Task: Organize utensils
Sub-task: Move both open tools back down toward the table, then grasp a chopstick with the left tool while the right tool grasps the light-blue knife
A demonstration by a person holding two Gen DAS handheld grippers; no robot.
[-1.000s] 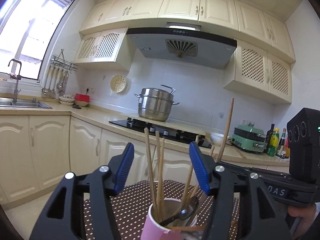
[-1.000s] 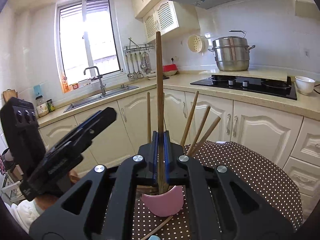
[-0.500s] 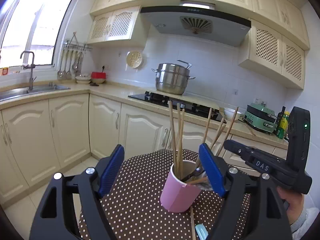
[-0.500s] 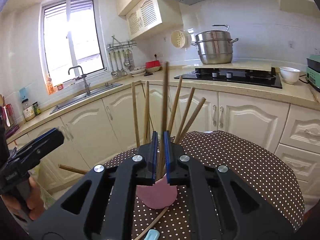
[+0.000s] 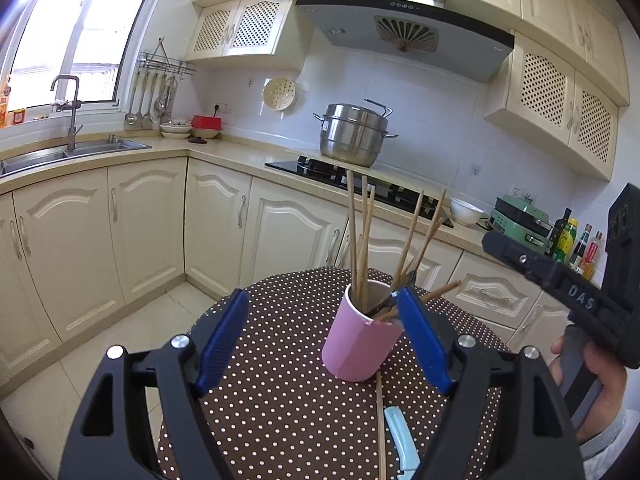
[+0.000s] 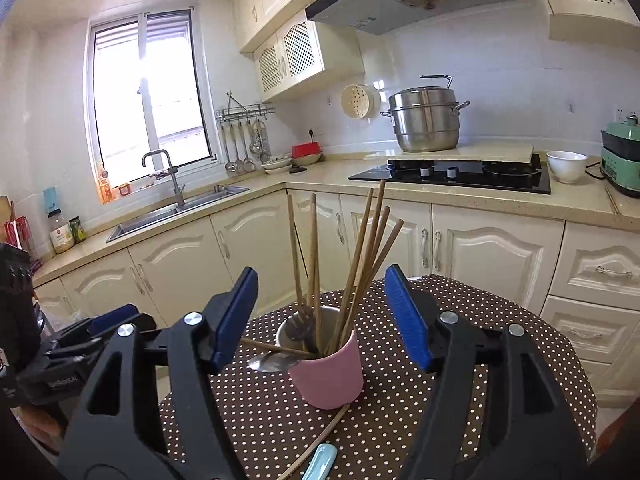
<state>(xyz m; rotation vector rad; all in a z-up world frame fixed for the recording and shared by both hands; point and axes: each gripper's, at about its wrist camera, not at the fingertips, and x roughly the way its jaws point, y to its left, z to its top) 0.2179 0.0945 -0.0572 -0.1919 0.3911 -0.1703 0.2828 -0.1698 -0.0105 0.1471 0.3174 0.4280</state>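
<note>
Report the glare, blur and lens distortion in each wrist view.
Left wrist view: the bright window blows out at upper left, cabinet lines bow outward, the pink cup of wooden chopsticks is sharp. Right wrist view: the window glares white, corners go dark, straight counters curve, the cup stays sharp.

Left gripper (image 5: 322,338) gaped empty near the pink cup (image 5: 358,344), right gripper (image 6: 322,314) opening (nothing pinched), level with it
</note>
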